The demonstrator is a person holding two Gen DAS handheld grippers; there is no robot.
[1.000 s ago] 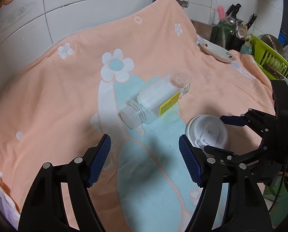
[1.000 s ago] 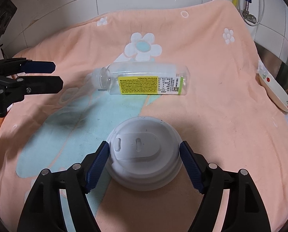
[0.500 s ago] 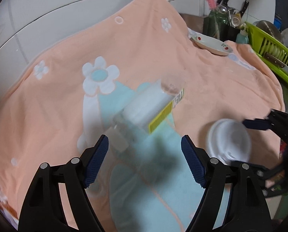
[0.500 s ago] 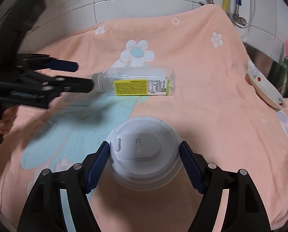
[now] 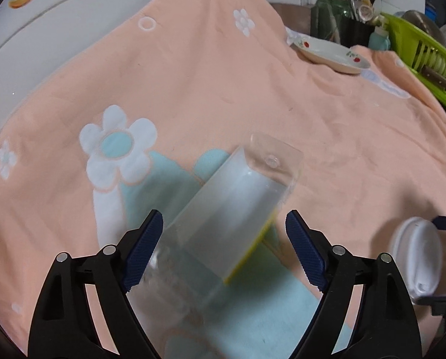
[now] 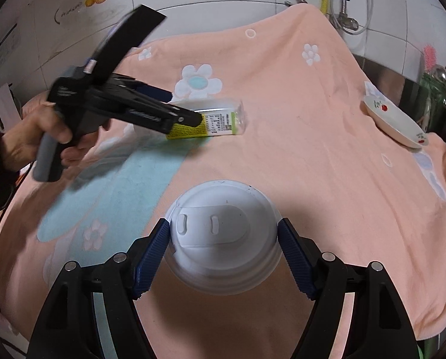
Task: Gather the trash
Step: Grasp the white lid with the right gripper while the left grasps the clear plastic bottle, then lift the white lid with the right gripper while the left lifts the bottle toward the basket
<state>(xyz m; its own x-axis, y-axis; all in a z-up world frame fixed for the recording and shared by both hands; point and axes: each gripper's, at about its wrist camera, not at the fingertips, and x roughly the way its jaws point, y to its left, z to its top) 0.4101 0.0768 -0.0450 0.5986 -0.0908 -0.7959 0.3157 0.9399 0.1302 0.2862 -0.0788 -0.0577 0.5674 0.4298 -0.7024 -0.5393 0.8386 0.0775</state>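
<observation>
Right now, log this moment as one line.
left gripper: open, straddling lying clear bottle | right gripper: fingers touching white cup lid | surface: peach towel

I can see tiny print on the bottle's [image 6: 211, 121] yellow label [image 6: 190, 127], but I cannot read any words.

clear glossy plastic bottle [image 5: 232, 209]; matt white lid [image 6: 223, 239]; soft cloth [image 6: 312, 149].

bottle [image 5: 223, 227] neck end: blurred in left wrist view, hidden behind left gripper [image 6: 175, 113] in right wrist view | lidded cup [image 6: 223, 239] body: hidden under its lid | dish rack [image 5: 426, 56]: cut off at frame's right edge | label print: too small to read
</observation>
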